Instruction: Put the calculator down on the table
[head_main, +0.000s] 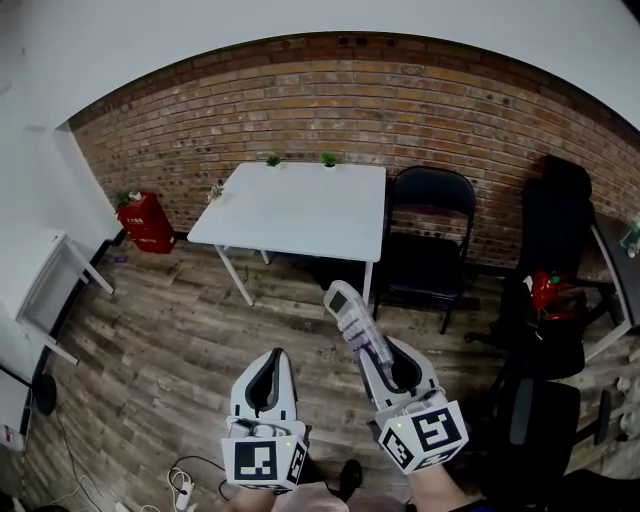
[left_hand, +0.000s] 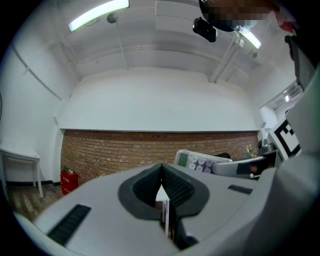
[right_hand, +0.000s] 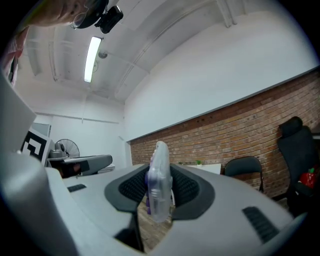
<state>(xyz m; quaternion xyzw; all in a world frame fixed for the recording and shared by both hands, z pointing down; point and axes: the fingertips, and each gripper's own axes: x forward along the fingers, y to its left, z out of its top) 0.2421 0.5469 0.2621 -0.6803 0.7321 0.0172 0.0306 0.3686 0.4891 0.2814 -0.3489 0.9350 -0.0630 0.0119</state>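
A pale, translucent calculator (head_main: 357, 322) with purple keys sticks out ahead of my right gripper (head_main: 388, 368), whose jaws are shut on its near end; it hangs in the air above the wooden floor. In the right gripper view the calculator (right_hand: 159, 181) stands edge-on between the dark pads. My left gripper (head_main: 268, 378) is beside it on the left, jaws shut with nothing between them; in the left gripper view the calculator (left_hand: 201, 162) shows to the right of the left gripper (left_hand: 162, 189). The white table (head_main: 296, 208) stands ahead against the brick wall, and both grippers are short of it.
A black folding chair (head_main: 428, 238) stands right of the table. A black office chair (head_main: 552, 275) with a red object on it is at the far right. A red box (head_main: 146, 222) sits by the wall at left, and a white desk frame (head_main: 58, 282) stands further left. Cables (head_main: 182, 484) lie near my feet.
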